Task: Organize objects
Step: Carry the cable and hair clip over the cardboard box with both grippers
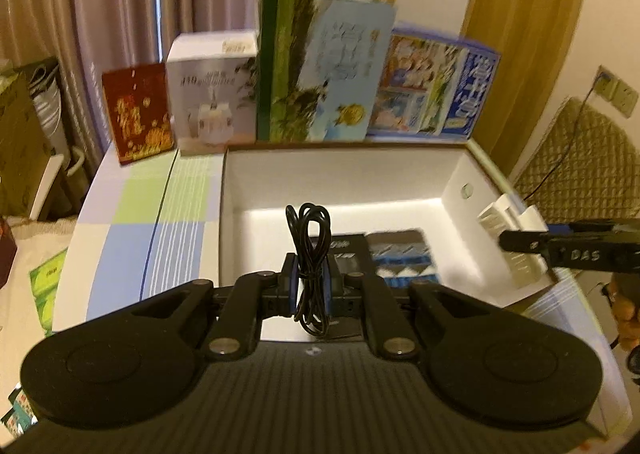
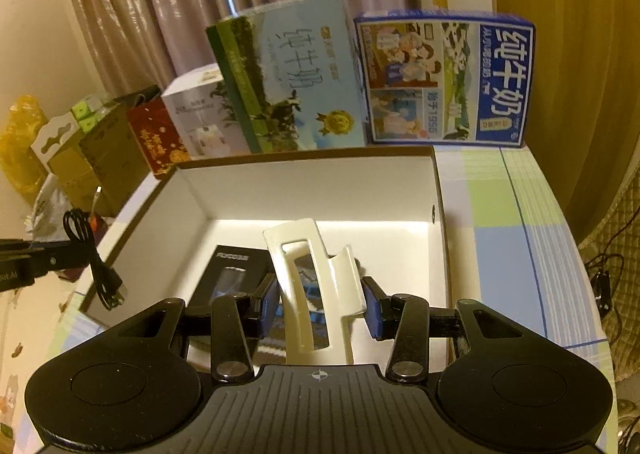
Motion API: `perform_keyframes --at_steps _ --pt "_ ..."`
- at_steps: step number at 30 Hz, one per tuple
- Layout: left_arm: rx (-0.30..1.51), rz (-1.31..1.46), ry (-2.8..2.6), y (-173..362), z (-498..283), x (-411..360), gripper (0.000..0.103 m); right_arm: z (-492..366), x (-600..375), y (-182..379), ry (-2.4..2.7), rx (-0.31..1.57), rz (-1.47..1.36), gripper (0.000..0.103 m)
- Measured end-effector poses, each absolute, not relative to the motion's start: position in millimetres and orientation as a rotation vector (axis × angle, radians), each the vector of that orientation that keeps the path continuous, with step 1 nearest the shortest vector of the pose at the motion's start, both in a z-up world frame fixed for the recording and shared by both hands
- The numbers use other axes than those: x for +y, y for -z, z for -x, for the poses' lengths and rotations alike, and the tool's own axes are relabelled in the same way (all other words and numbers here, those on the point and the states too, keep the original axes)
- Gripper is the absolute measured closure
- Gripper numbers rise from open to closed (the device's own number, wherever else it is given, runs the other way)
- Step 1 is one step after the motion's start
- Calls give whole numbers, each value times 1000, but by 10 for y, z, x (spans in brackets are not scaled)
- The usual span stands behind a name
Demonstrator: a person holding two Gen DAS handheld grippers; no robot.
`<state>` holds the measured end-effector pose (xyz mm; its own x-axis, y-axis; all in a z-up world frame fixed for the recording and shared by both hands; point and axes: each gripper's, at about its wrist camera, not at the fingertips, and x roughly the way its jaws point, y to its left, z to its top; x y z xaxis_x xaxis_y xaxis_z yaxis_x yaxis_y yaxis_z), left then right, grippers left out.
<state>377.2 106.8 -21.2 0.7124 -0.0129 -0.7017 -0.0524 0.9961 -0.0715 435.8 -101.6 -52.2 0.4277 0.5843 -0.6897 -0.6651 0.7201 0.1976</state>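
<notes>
My left gripper (image 1: 311, 286) is shut on a coiled black cable (image 1: 310, 250), held upright over the near edge of an open white box (image 1: 344, 174). In the right wrist view the same cable (image 2: 96, 258) hangs from the left gripper beside the box's left wall. My right gripper (image 2: 322, 304) is shut on a white plastic clip (image 2: 316, 286) above the box (image 2: 312, 190). The clip (image 1: 510, 232) also shows at the box's right rim in the left wrist view. Inside the box lie a black packet (image 2: 234, 274) and a blue-patterned packet (image 1: 402, 258).
Behind the box stand a red carton (image 1: 138, 114), a white carton (image 1: 212, 94), a green-and-blue milk carton (image 1: 320, 66) and a blue milk carton (image 2: 444, 78). A checked cloth (image 2: 516, 238) covers the table. Cardboard boxes (image 2: 96, 158) sit beyond the left edge.
</notes>
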Motion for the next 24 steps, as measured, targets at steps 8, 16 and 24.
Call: perform_keyframes --at_steps 8,16,24 --pt "917 94 -44 567 -4007 1131 94 -4519 -957 737 -747 866 128 62" --pt "1098 58 -61 872 -4278 1111 94 -4613 -902 888 -712 921 161 62" --pt "1120 43 -36 951 -4387 1079 89 -4680 -868 977 -661 954 189 62"
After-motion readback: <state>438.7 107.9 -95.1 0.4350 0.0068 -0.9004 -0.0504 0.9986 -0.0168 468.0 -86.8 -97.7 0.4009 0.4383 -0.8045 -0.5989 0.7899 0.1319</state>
